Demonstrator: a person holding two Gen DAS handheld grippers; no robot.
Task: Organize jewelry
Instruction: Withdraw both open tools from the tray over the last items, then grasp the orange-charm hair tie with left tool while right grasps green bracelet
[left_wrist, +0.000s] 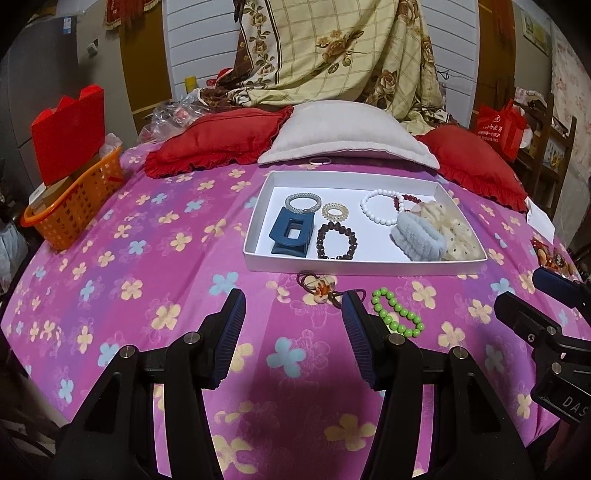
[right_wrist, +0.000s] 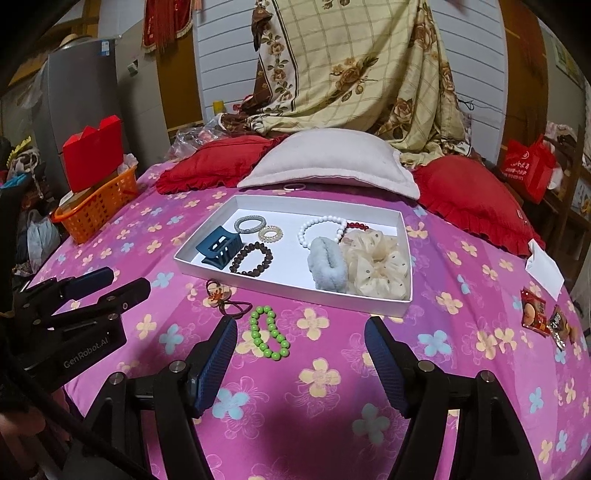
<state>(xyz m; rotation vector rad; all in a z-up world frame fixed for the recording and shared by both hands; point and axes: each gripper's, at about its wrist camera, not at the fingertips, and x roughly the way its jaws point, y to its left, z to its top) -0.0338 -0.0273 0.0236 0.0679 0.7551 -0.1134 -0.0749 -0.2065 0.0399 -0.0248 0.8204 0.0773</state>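
Note:
A white tray (left_wrist: 362, 267) (right_wrist: 288, 291) lies on the pink flowered bedspread. It holds a blue claw clip (left_wrist: 291, 232) (right_wrist: 221, 249), a dark bead bracelet (left_wrist: 337, 240) (right_wrist: 252, 258), a white bead bracelet (left_wrist: 380, 206) (right_wrist: 321, 230), a pale blue scrunchie (left_wrist: 417, 238) (right_wrist: 328, 267), a cream scrunchie (left_wrist: 458, 229) (right_wrist: 380, 269) and small hair ties. In front of the tray lie a green bead bracelet (left_wrist: 397, 314) (right_wrist: 269, 334) and a charm hair tie (left_wrist: 319, 290) (right_wrist: 221, 295). My left gripper (left_wrist: 293, 299) hovers open just short of the charm tie. My right gripper (right_wrist: 301, 325) is open beside the green bracelet, holding nothing.
Red pillows (left_wrist: 218, 142) and a grey pillow (left_wrist: 347, 136) lie behind the tray, with a pink hair ring (left_wrist: 319, 160) at the grey one's edge. An orange basket (left_wrist: 74, 206) with a red box stands far left. Snack packets (right_wrist: 535, 314) and white paper (right_wrist: 545, 271) lie right.

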